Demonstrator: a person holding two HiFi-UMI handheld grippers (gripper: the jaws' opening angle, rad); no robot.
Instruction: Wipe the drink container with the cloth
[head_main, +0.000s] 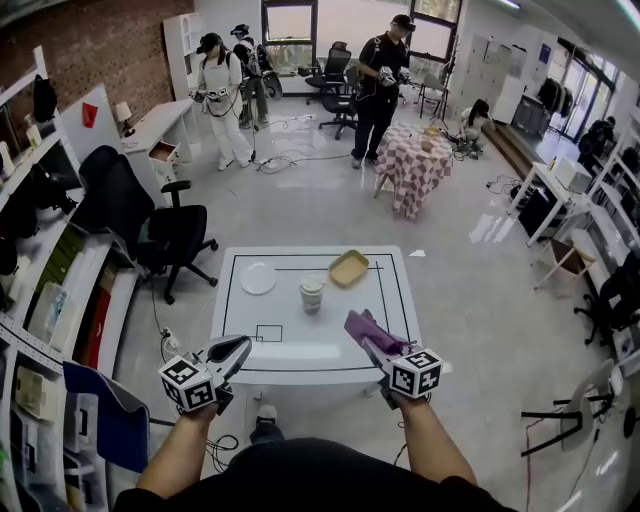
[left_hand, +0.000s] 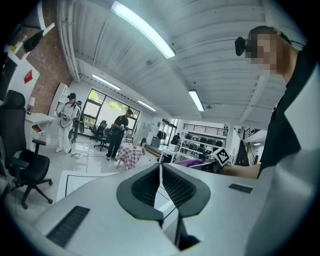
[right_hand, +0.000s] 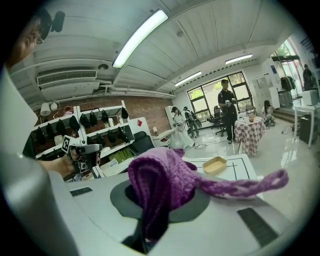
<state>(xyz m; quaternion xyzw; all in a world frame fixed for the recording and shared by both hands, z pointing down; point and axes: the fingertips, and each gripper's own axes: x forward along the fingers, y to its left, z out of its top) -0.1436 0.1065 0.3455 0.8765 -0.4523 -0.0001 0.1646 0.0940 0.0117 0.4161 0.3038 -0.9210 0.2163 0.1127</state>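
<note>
Purple knitted cloth is held tight in the closed jaws of the right gripper. One bunch of the cloth sits up over the jaws. A long end hangs out to the right.

The left gripper has its jaws closed together, with nothing between them.

Both grippers are over the near edge of the white square surface, the left one at the near left and the right one at the near right. They are well apart from each other.

The white drink cup stands upright near the middle of the surface, farther away than both grippers. Neither gripper touches it, and the cloth is not on it.

A round white plate lies to the left of the cup. A flat tan tray lies just to the far right of the cup. Thin black lines are drawn on the surface around these things.
</note>
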